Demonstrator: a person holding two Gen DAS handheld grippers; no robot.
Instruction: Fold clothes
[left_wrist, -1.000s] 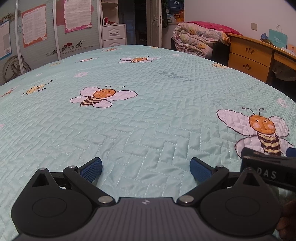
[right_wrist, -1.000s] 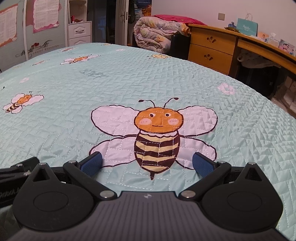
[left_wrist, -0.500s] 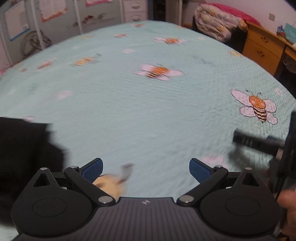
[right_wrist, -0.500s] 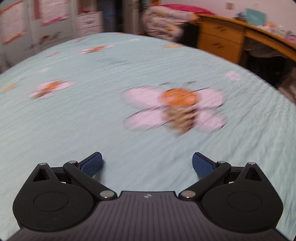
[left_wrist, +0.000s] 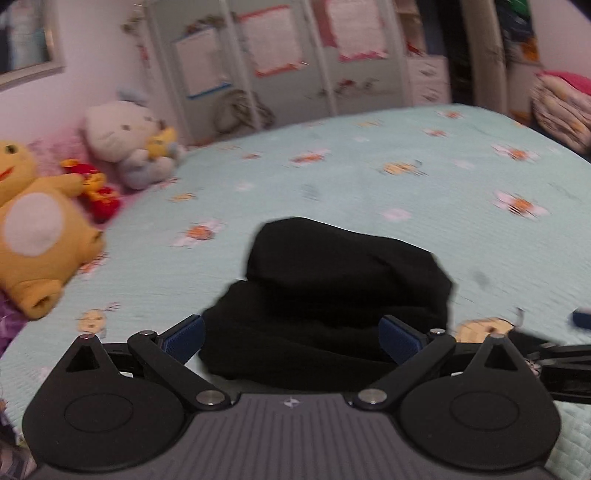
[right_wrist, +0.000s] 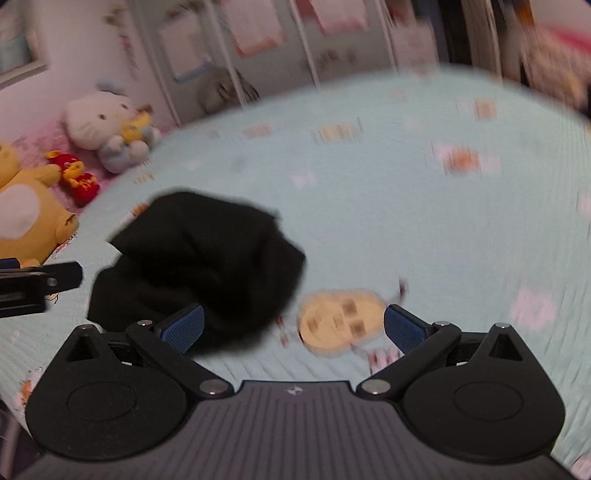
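Lying crumpled in a dark heap on the bed (left_wrist: 369, 177), on its pale green quilted cover printed with small bees: a black garment (left_wrist: 332, 295), bunched into soft rolls rather than spread flat. Hovering just in front of that heap, the left gripper (left_wrist: 291, 338), its blue-padded fingers (left_wrist: 183, 338) spread wide and released, gripping nothing, the garment showing between them without clear contact. Pointing at the same bed from a little further to the side, the right gripper (right_wrist: 293, 328), fingers (right_wrist: 183, 326) likewise parted and empty, the black garment (right_wrist: 199, 266) sitting ahead of its left finger and a blurred yellow cartoon print (right_wrist: 340, 321) on the cover showing in the gap. Poking in at the left edge of the right wrist view, a black part of the left gripper (right_wrist: 40, 282); at the right edge of the left wrist view, a black part of the right gripper (left_wrist: 561, 365). Sitting along the far left side of the bed near the wall: a big yellow plush bear (left_wrist: 37, 236), a small red and yellow plush toy (left_wrist: 92, 188), and a white plush cat (left_wrist: 125, 136) holding something yellow. Standing behind the bed, white wardrobe doors (left_wrist: 280, 74) with paper sheets stuck on them, and a heap of folded bedding (left_wrist: 561, 107) at the far right. Smearing much of both views, especially the right wrist one: motion blur, leaving fine detail of the garment impossible to make out.
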